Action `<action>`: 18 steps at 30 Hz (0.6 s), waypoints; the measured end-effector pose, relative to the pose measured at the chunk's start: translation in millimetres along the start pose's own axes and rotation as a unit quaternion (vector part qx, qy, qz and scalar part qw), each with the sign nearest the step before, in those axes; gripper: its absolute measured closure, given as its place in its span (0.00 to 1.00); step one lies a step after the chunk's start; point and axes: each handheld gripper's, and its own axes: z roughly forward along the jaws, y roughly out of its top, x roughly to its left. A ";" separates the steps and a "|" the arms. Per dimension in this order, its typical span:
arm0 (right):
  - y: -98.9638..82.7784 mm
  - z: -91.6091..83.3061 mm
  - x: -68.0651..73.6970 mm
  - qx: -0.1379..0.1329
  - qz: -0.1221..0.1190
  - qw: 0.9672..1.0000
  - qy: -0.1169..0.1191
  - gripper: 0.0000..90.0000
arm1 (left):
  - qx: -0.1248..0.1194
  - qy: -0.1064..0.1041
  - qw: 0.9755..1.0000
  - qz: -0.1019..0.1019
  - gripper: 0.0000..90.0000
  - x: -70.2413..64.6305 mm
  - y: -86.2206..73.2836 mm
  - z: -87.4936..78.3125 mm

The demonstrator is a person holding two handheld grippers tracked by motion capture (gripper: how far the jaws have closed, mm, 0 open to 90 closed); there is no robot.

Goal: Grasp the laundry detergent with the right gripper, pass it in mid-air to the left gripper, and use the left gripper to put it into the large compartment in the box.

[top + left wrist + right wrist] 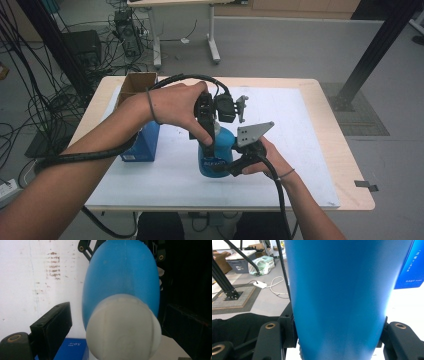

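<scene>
Left gripper view shows left tongs point(110, 322) released around the white cap point(123, 327); right tongs point(337, 340) grasp the blue bottle point(342, 290).

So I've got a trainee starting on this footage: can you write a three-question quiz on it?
1. True or false: the right gripper is clamped on the blue bottle.
2. What colour is the bottle's cap?
3. Seen from above, the blue box stands on which side of the bottle: A left, B right?

Key: 1 true; 2 white; 3 A.
</scene>
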 end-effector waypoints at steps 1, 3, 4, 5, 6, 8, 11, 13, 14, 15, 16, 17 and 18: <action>-0.1 0.1 -0.2 0.000 0.000 1.000 0.000 0.46 | -0.001 0.000 1.000 0.000 0.10 0.0 0.0 -0.2; -0.1 0.3 -0.2 0.000 0.000 1.000 0.001 0.46 | 0.000 0.000 1.000 0.000 0.10 -0.2 0.3 0.0; -0.1 0.3 -0.5 0.000 0.000 1.000 0.002 0.46 | 0.000 0.000 1.000 0.000 0.10 -0.3 0.5 0.2; -0.2 0.3 -0.3 0.000 0.000 1.000 0.001 0.46 | 0.001 0.001 1.000 0.000 0.10 -0.4 0.7 0.4; -0.1 0.2 -0.4 0.000 0.000 1.000 0.002 0.46 | 0.002 0.000 1.000 0.001 0.10 -0.3 1.0 0.5; 0.2 0.1 0.0 0.000 0.000 1.000 0.001 0.46 | -0.001 0.001 1.000 0.000 0.10 -0.5 0.8 0.5; 0.2 -0.2 0.0 0.000 0.000 1.000 0.001 0.46 | -0.001 0.000 1.000 0.002 0.11 -0.6 1.2 0.4; 0.7 -0.4 0.1 0.000 -0.001 1.000 0.001 0.46 | -0.001 0.001 1.000 0.002 0.11 -1.1 1.7 0.3; 0.9 -0.5 0.2 0.000 -0.001 1.000 0.001 0.46 | 0.000 0.001 1.000 0.003 0.11 -1.1 2.0 0.3; 0.9 -0.6 0.0 0.000 -0.001 1.000 0.002 0.46 | -0.001 0.002 1.000 0.004 0.12 -1.1 2.3 0.3; 1.2 -0.8 -0.1 0.000 -0.001 1.000 0.001 0.46 | 0.000 0.002 1.000 0.004 0.12 -1.3 2.7 0.5; 1.4 -0.9 0.1 0.000 -0.002 1.000 0.001 0.46 | 0.000 0.001 1.000 0.006 0.13 -1.4 3.2 0.8; 1.4 -0.9 0.0 -0.001 -0.002 1.000 0.001 0.46 | 0.001 0.002 1.000 0.007 0.14 -1.8 3.9 0.8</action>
